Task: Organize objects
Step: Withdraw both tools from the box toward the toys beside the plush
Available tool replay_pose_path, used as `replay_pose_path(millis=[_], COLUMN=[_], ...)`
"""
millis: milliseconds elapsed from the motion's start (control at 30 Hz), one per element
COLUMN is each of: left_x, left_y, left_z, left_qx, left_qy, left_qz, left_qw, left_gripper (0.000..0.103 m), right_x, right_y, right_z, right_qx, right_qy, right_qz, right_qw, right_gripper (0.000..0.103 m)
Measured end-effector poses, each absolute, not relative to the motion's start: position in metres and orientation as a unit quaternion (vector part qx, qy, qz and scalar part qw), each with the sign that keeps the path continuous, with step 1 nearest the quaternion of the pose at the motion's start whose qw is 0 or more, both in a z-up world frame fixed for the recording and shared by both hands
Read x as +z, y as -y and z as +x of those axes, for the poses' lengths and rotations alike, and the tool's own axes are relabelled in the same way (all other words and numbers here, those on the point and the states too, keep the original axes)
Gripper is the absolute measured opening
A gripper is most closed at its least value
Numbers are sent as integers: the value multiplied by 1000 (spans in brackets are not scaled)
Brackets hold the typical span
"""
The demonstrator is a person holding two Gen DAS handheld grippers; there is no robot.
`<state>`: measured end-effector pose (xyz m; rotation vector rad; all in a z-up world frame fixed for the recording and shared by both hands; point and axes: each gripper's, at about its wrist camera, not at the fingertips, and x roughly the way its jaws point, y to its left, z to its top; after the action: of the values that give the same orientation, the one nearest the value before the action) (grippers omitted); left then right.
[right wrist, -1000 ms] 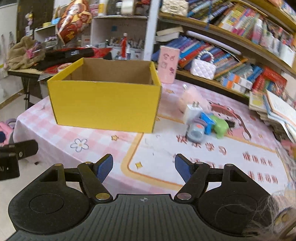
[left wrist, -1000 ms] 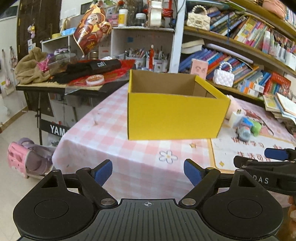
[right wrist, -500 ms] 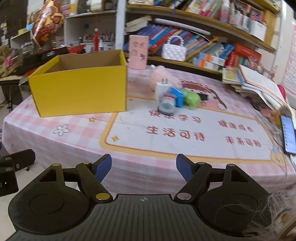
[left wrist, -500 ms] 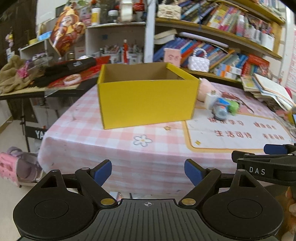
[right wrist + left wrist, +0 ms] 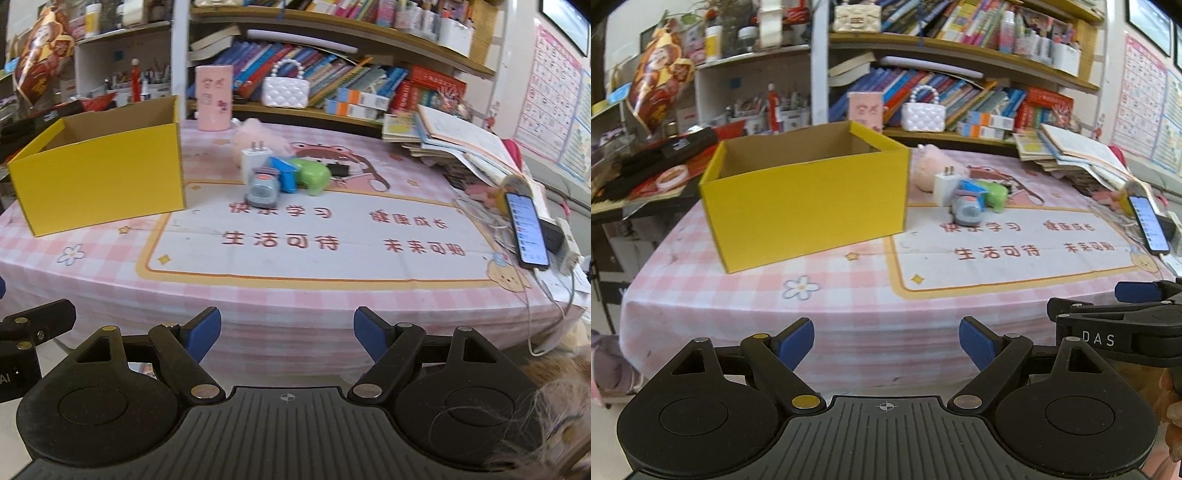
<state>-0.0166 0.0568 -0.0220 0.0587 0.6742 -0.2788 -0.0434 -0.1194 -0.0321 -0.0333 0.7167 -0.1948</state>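
Right wrist: both claws released, empty, short of worktop (image 5: 295, 291). Next: reach small toy cluster (image 5: 284, 177) at 12 o'clock, load open yellow cardboard box (image 5: 99, 184) at 10.

open yellow box (image 5: 809, 199), small items (image 5: 280, 177) beside

1. "DAS" is printed in white letters on the black body of the right hand-held gripper (image 5: 1137, 295), seen at the right edge of the left wrist view.
2. Red Chinese characters are printed on the mat (image 5: 332, 258) covering the tabletop; "生活可待" and "未来可期" are read in the lower row.
3. The upper row of mat characters is blurred; it appears to read "快乐学习".
4. Book spines and wall posters carry print too small to be read.
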Motion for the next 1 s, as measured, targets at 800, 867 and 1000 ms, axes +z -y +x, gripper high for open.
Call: replay_pose_path(millis=[800,867,1000], left_x=[-31,-31,-32], left_y=[32,39,53], left_z=[46,54,73], left_qx=[-166,-163,-151], left_qy=[-349,-353,-360], left_qz=[46,42,32], left_qw=[921,920,920], left_gripper=[89,89,89], right_x=[-39,-39,-37], right_y=[202,211,228], right_z=[18,28,51], right_qx=[-100,-93,-74], right_qy=[-381,-379,-372], right_qz=[-10,-7,-5], right_qw=[919,921,925], right_gripper=[79,79,79])
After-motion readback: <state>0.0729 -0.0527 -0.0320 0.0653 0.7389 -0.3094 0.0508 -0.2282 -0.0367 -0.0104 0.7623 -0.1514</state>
